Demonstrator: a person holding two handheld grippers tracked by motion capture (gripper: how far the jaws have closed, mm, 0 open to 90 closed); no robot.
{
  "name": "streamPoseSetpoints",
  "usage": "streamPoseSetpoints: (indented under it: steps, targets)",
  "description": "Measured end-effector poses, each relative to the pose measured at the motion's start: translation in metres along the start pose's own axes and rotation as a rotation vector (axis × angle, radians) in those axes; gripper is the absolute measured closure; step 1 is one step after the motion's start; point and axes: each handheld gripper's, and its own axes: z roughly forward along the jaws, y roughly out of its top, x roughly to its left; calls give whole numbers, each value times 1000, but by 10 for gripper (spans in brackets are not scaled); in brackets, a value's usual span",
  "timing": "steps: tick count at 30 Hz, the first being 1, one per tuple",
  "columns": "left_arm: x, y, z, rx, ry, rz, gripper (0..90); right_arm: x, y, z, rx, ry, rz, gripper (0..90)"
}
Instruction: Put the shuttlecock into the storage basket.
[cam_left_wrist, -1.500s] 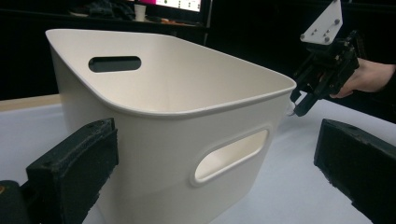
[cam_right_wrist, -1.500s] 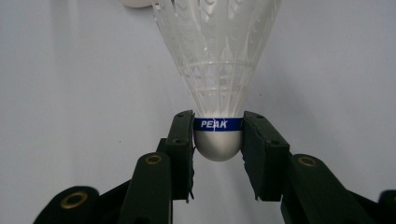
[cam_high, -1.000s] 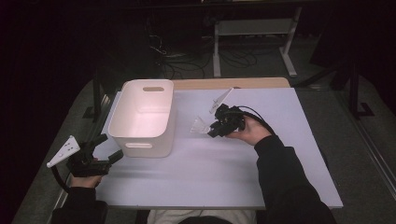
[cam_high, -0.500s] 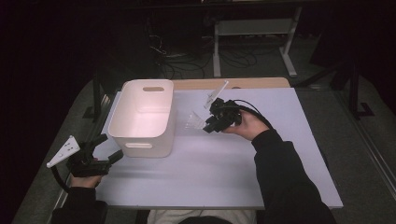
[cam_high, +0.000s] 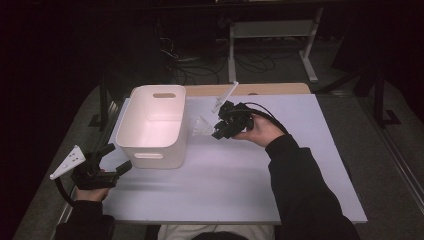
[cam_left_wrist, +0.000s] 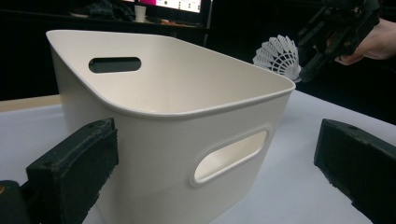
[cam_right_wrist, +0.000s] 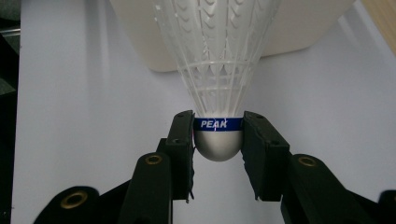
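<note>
Right gripper view: right tool (cam_right_wrist: 218, 135) clamped on shuttlecock (cam_right_wrist: 217, 70) at its cork, blue band reads "PEAK"; skirt top cut off by frame. Shuttlecock held above table (cam_high: 300, 130), just beside white bin (cam_high: 155, 125). Left tool (cam_high: 116, 159) open w/ nothing between jaws, near bin's front

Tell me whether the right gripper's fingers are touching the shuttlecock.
Touching. In the right gripper view, both fingers press against the shuttlecock at its blue band and rounded cork, one on each side, with no gap.
</note>
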Motion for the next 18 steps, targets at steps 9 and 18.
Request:
streamPoseSetpoints:
  steps: [9,18]
  targets:
    - [0,0,0,-1,-1,1,0,-2,13,-10,-13,-13,-10,640]
    - [0,0,-1,-3,-3,-1,0,-4,27,-17,-41,-20,-23,640]
